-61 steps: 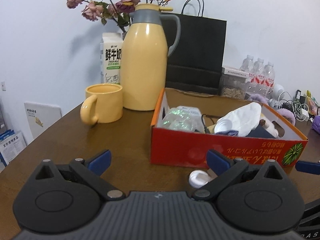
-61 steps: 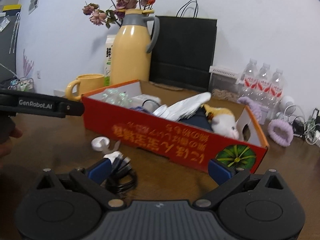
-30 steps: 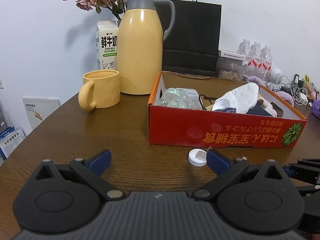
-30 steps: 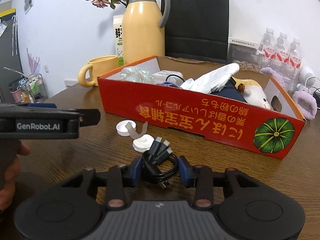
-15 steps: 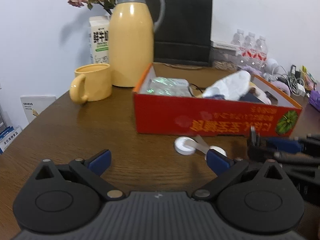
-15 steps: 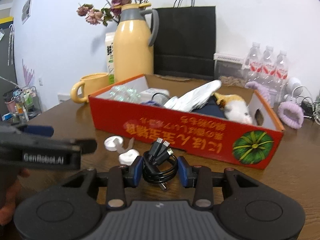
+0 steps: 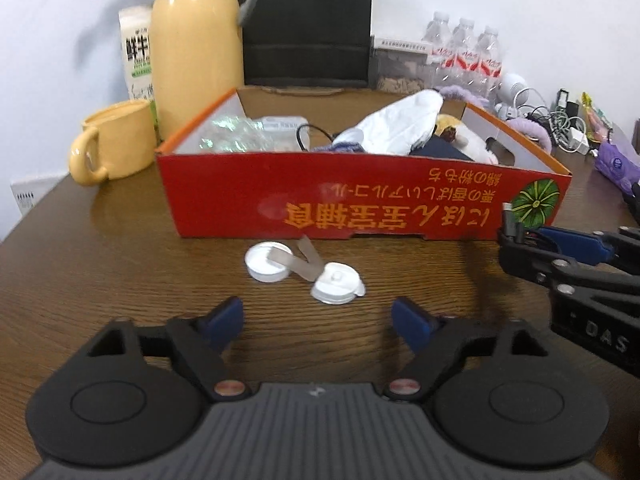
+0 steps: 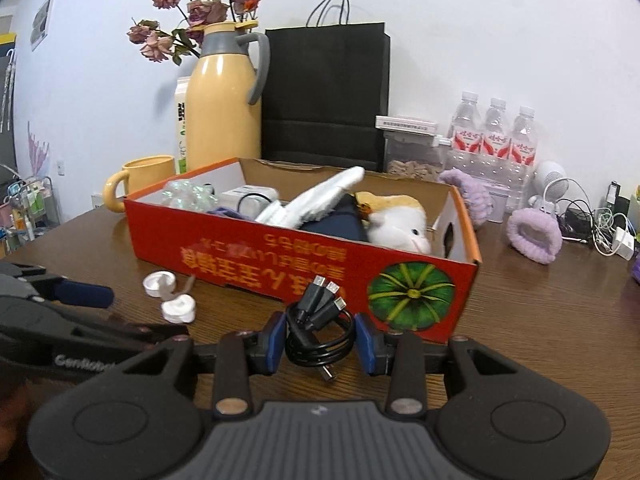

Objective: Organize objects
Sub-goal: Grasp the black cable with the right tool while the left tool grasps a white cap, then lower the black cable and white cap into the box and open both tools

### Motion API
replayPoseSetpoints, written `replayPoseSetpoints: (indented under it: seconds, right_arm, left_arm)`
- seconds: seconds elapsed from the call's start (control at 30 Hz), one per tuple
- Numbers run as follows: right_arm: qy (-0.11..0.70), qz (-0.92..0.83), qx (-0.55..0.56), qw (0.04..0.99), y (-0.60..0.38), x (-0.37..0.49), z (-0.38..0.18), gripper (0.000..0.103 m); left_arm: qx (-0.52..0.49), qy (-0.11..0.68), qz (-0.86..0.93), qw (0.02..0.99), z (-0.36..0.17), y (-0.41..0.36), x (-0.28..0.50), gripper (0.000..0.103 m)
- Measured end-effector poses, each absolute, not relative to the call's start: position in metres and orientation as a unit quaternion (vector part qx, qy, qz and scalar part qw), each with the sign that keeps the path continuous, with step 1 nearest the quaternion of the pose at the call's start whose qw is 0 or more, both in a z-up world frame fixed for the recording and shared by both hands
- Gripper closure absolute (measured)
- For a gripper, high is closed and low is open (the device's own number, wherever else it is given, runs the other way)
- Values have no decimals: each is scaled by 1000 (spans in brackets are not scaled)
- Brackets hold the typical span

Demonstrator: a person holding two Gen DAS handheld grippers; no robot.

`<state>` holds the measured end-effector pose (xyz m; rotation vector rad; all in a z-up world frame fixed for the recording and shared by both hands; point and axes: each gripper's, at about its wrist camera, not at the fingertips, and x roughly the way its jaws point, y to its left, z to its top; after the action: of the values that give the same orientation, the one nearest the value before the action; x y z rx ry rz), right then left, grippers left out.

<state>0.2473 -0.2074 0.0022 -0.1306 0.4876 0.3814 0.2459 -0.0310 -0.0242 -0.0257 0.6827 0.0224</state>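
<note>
While the right tool point(image 8: 320, 340) stays clamped on the coiled black cable point(image 8: 318, 330), held clear of the desk point(image 8: 560, 320), the red box point(image 8: 304, 260) front wall sits just beyond at 12 o'clock, open top. Left tool point(image 7: 318, 320) is spread wide, gripping nothing; white caps point(image 7: 304, 270) lie at its 12 o'clock, short of the box. Bare desk at 9 o'clock.

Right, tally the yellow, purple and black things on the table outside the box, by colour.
Yellow: 2, jug, mug
Purple: 2, both fuzzy bands
Black: 2, bag, cable in the right gripper
Total: 6
</note>
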Motion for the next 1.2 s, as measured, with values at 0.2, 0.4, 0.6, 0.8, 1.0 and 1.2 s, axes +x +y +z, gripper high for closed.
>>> replayPoseSetpoints:
  seconds: [0.2,0.4,0.6,0.8,1.0,1.2]
  right_arm:
    - [235,192,-61,951,-219,247,3,67]
    - [216,201,-67,953,-216,238,7,67]
    - [204,202,-68,956,-217,233,10,67]
    - [195,202,-69,957,-217,230,12,67]
    - [176,205,-64,961,-217,228,20,67]
    - [153,206,-63,965,-207,242,42,67]
  left_arm:
    - [-19,330,41,943,-24,-41,259,44]
    - [-17,324,23,946,-22,-50,251,75]
    - [-29,311,15,950,-19,-48,237,75]
    - [-38,291,15,956,-14,-45,221,75]
    - [-45,252,7,967,7,-43,214,75]
    - [-56,226,3,972,36,-35,238,75]
